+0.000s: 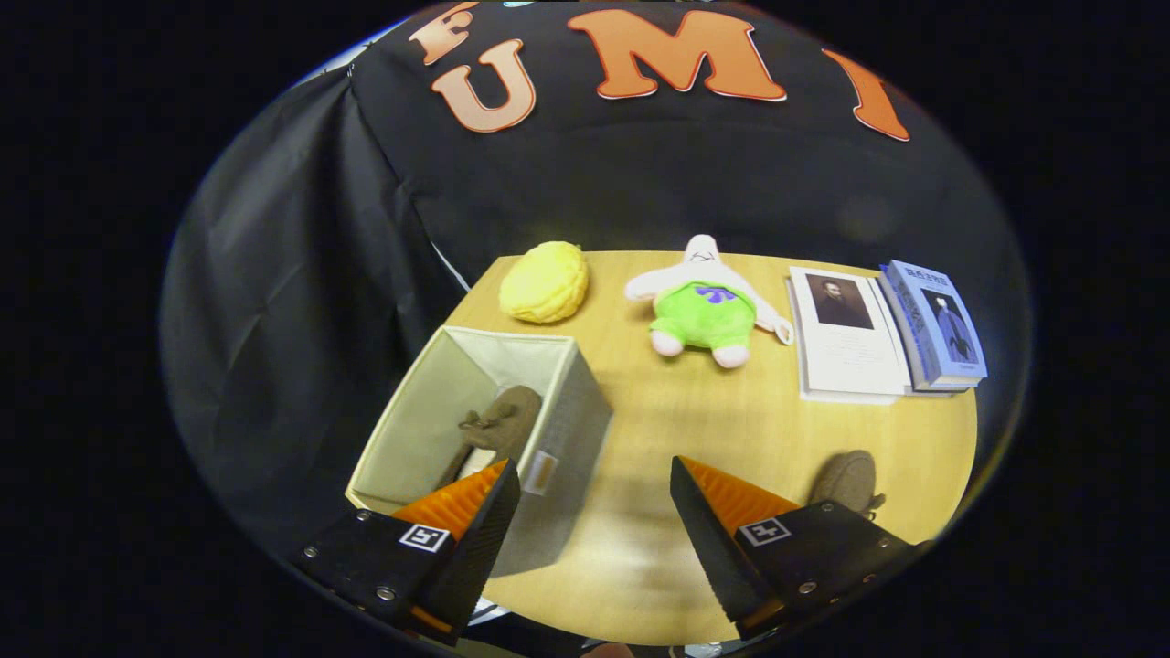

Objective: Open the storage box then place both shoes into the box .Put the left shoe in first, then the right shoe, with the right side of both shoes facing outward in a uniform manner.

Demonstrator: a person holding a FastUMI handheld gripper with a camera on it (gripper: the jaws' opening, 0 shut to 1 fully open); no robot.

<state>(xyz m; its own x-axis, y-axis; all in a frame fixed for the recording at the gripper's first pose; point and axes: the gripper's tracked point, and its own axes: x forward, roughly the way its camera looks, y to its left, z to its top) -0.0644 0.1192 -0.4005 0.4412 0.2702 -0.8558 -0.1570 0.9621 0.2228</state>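
Note:
An open grey fabric storage box (571, 429) stands on the wooden table just ahead of my left finger. One brown shoe (498, 425) lies inside it, partly hidden by that finger. The other brown shoe (845, 480) rests on the table just beyond my right finger, half covered by it. My gripper (594, 475) hovers above the table with its fingers wide apart and nothing between them. The box's near right corner sits in the gap between the fingers.
Beyond the box, a yellow plush (545, 281) and a plush doll in green shorts (704, 311) lie near the table's far edge. Two books (882, 334) lie at the far right. Black cloth walls close in behind and to the left.

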